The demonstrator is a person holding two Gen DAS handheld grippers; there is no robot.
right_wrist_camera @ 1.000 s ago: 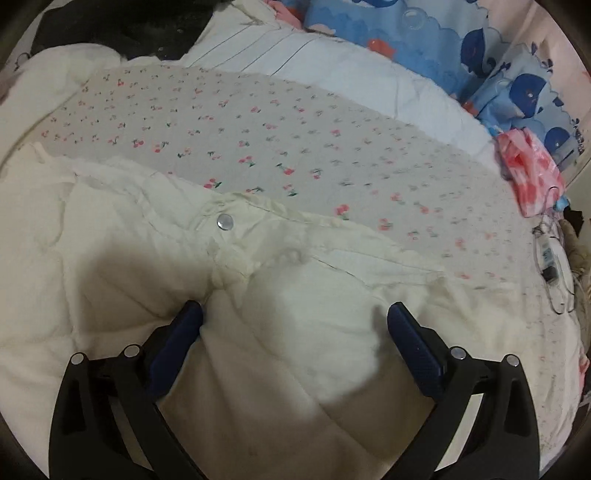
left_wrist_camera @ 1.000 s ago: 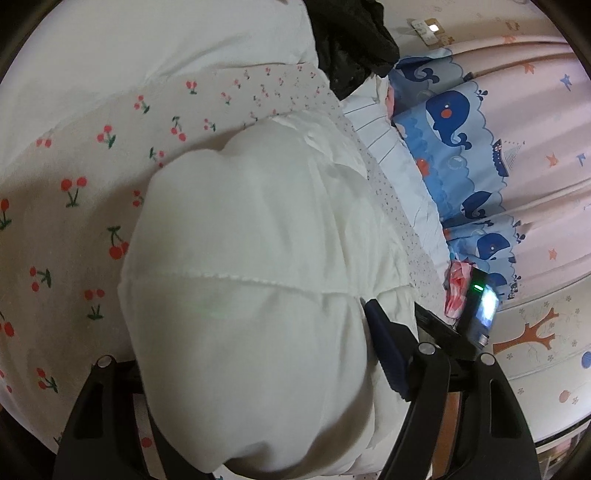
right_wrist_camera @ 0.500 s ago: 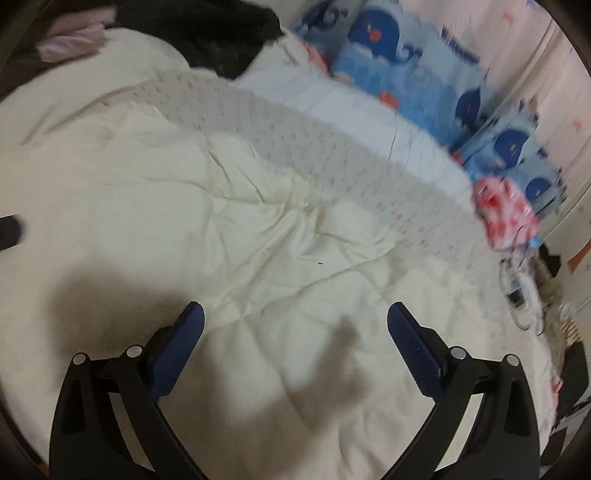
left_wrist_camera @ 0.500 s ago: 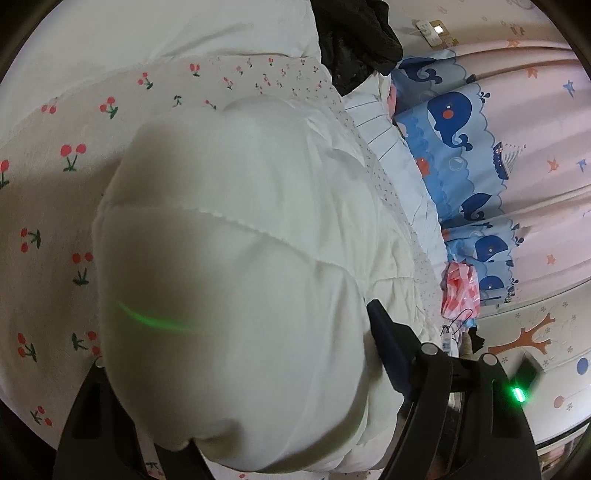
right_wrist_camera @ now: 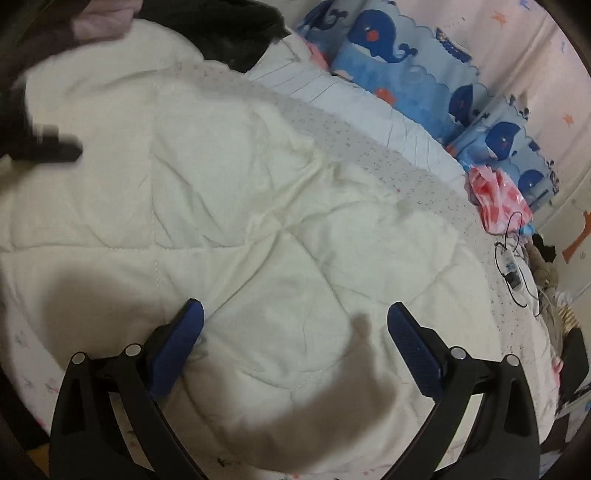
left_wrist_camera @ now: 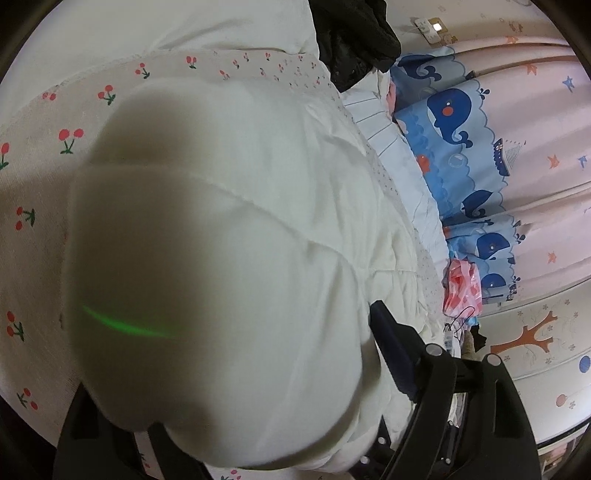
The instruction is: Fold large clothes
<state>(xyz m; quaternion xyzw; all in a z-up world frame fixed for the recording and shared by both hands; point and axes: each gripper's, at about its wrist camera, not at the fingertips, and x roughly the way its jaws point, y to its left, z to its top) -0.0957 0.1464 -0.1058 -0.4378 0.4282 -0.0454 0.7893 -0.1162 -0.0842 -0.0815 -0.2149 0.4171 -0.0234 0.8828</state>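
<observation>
Padding of the cream quilted coat point(left_wrist_camera: 229, 258) bulges between my left gripper's point(left_wrist_camera: 236, 369) opening jaws, my right gripper point(right_wrist_camera: 295, 325) gapes empty above it, so the fold may spring apart.

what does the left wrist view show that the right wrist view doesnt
Only the left wrist view: a puffy fold of the white padded garment bulging between the left gripper jaws, which have just been opening, and big red cherries on the sheet.

Only the right wrist view: the garment spread flat, the right gripper open above it, and a cable.

Both: whale-print fabric, a pink bag, black clothing.
</observation>
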